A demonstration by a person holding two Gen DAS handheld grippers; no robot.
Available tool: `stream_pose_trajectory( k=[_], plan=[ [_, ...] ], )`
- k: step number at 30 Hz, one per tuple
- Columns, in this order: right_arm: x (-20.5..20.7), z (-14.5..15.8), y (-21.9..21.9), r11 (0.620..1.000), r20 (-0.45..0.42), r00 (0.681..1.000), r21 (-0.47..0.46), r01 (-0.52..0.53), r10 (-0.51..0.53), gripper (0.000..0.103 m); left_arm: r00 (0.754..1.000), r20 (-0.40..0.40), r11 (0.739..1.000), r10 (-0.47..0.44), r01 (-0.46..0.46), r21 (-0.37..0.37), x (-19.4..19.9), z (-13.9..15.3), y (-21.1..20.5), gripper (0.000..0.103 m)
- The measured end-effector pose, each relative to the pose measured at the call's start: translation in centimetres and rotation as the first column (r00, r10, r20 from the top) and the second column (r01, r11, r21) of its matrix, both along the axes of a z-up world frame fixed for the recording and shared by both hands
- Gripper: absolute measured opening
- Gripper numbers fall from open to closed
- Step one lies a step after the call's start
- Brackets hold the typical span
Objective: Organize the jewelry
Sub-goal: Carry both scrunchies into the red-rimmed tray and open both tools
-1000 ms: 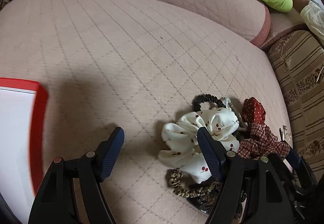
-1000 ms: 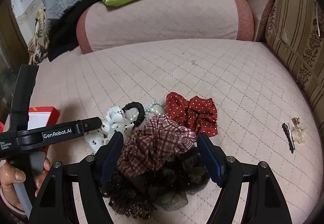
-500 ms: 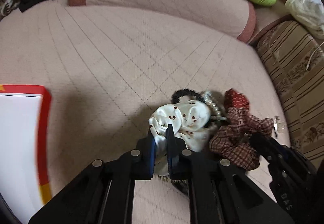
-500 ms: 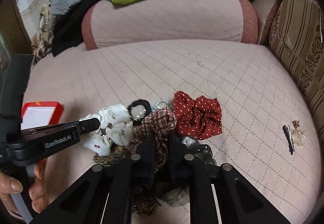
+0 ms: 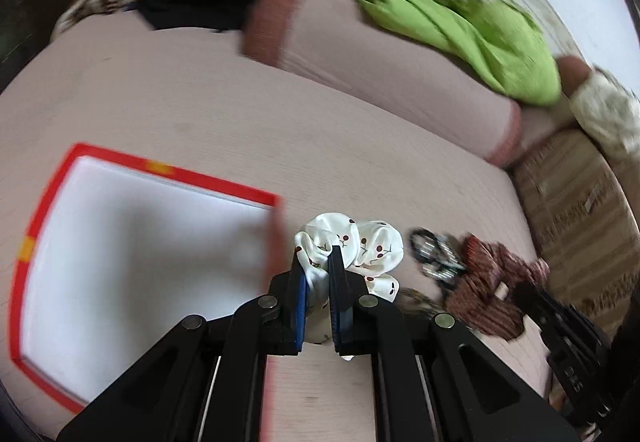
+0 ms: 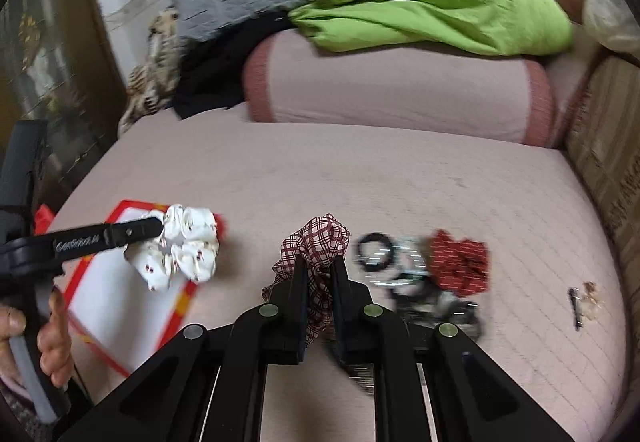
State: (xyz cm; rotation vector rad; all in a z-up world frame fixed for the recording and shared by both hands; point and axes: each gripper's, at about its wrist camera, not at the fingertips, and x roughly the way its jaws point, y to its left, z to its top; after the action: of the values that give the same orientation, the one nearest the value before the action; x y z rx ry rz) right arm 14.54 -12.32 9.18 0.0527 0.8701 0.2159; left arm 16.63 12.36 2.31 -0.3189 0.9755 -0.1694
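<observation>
Our left tongs point(image 5: 318, 262) clench the white scrunchie point(image 5: 360, 246) beside the red-rimmed box point(image 5: 224, 184). Right tongs point(image 6: 320, 270), grasping the plaid scrunchie point(image 6: 316, 242), are farther off.

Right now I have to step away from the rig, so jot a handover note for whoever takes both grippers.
Left gripper: jaws shut on the white cherry-print scrunchie, lifted beside the red-rimmed tray.
Right gripper: jaws shut on the plaid scrunchie, raised off the sofa seat.
Lying on the seat: red polka-dot scrunchie, black hair tie, a blurred dark pile, small clips to the far right.
Done: two scrunchies picked up; nothing lies in the tray.
Left: set both in the tray, then gather the rest.
</observation>
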Motion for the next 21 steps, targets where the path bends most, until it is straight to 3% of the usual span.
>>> stream_pose_trajectory(
  k=[6,12,21],
  plan=[
    [1.4,-0.9,7.4,0.989,-0.048,0.988,0.046,-0.142,0.144,0.012,0.984,-0.024,0.984,0.176,-0.175,0.032,0.9,-2.1,8.5,0.009],
    [4.5,-3.9,14.8,0.967,-0.087,0.964,0.074,-0.245,0.251,0.012,0.956,-0.056,0.957,0.287,-0.285,0.049,3.5,-4.6,14.9,0.009],
    [9.6,-9.0,19.1,0.961,-0.159,0.95,0.111,-0.255,0.27,0.012,0.937,-0.037,0.928,0.347,-0.338,0.158,5.9,-6.2,18.3,0.01]
  ],
)
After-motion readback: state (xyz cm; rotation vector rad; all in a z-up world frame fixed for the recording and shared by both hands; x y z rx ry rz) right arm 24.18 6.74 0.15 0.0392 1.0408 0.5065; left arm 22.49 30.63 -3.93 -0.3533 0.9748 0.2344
